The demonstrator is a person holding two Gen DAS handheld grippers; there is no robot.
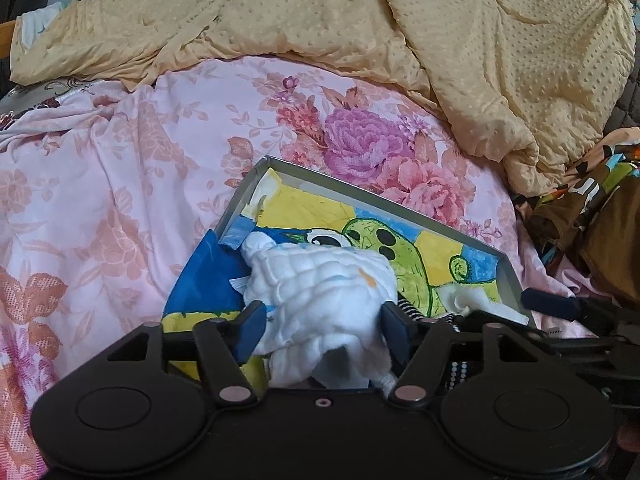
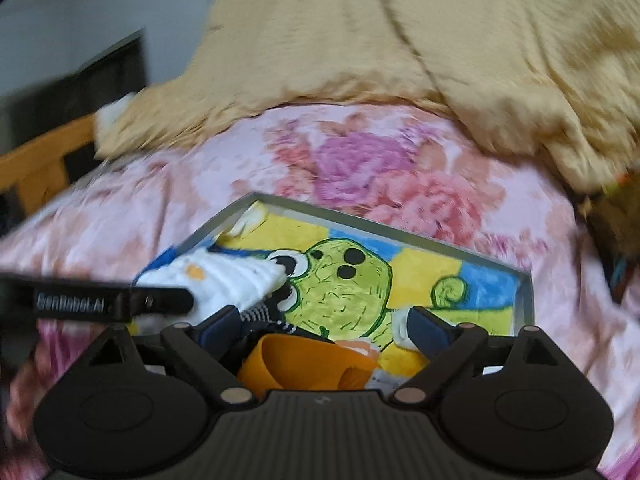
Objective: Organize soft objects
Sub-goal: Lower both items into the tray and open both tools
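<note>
The white, waffle-textured gauze cloth (image 1: 320, 280), bunched into a puffy lump with a small orange mark on it, sits between the blue pads of the left gripper (image 1: 322, 326), whose jaws are clenched on its near end. It hangs over the near left part of the shallow grey-rimmed rectangular tray (image 1: 376, 196), and its long axis runs from the gripper away toward the tray's far left corner, where a knotted little tip pokes out. In the right wrist view the same cloth (image 2: 224, 280) appears as a ribbed white roll lying left to right beside the black bar of the left gripper.

The tray's floor is covered by a child's marker drawing of a green big-eyed creature (image 1: 384, 248) on yellow and blue blocks, the paper crinkled and curling over the left edge. A black-and-white striped fabric piece (image 2: 260, 312) and a smooth orange scoop-shaped piece (image 2: 304, 364) lie at the tray's near edge, between the fingers of the right gripper (image 2: 324, 326), whose jaws stand released, wide apart. A small cream scrap of cloth (image 1: 468, 298) rests near the tray's right corner.

The tray lies on a pink floral bedsheet (image 1: 160, 160), thin and wrinkled. Behind it a pale yellow dotted plush blanket (image 1: 480, 48) is heaped in thick folds.
</note>
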